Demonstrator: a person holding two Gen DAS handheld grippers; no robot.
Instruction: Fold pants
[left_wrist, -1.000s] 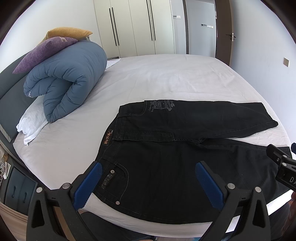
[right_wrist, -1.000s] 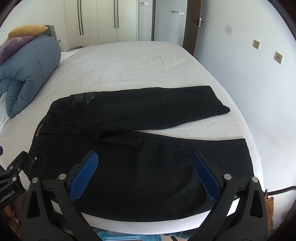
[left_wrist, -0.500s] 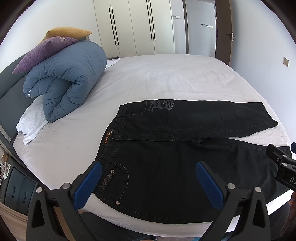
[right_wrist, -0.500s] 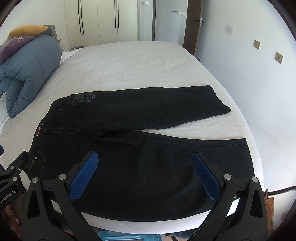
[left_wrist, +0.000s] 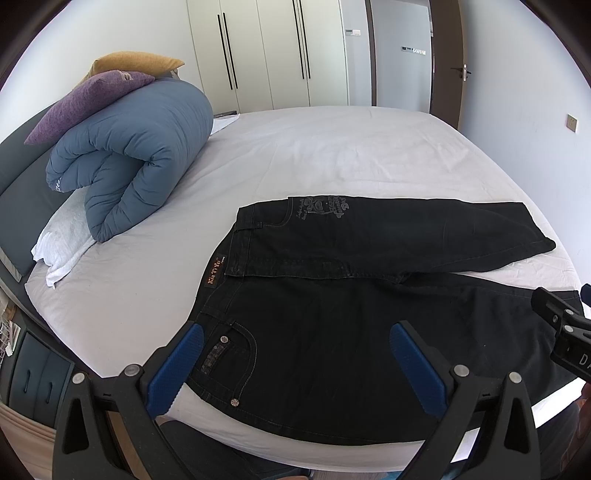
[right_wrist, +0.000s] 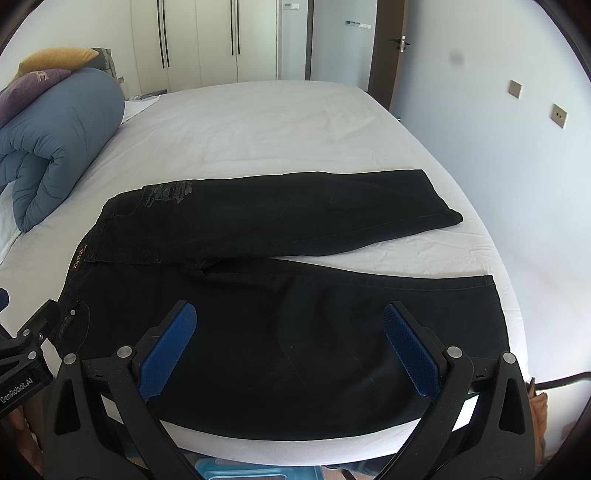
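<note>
Black jeans flat on bed, unfolded; both claws spread, empty. Pinch near-leg edge, fold onto far leg.

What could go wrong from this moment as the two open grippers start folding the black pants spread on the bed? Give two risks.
1. The near leg of the black pants lies along the white bed edge; a pull could drag it off.
2. The left gripper and right gripper are open, holding nothing; a shallow pinch may slip off the heavy fabric.

The left hand-held gripper and right hand-held gripper hover side by side, jaws spread wide.
</note>
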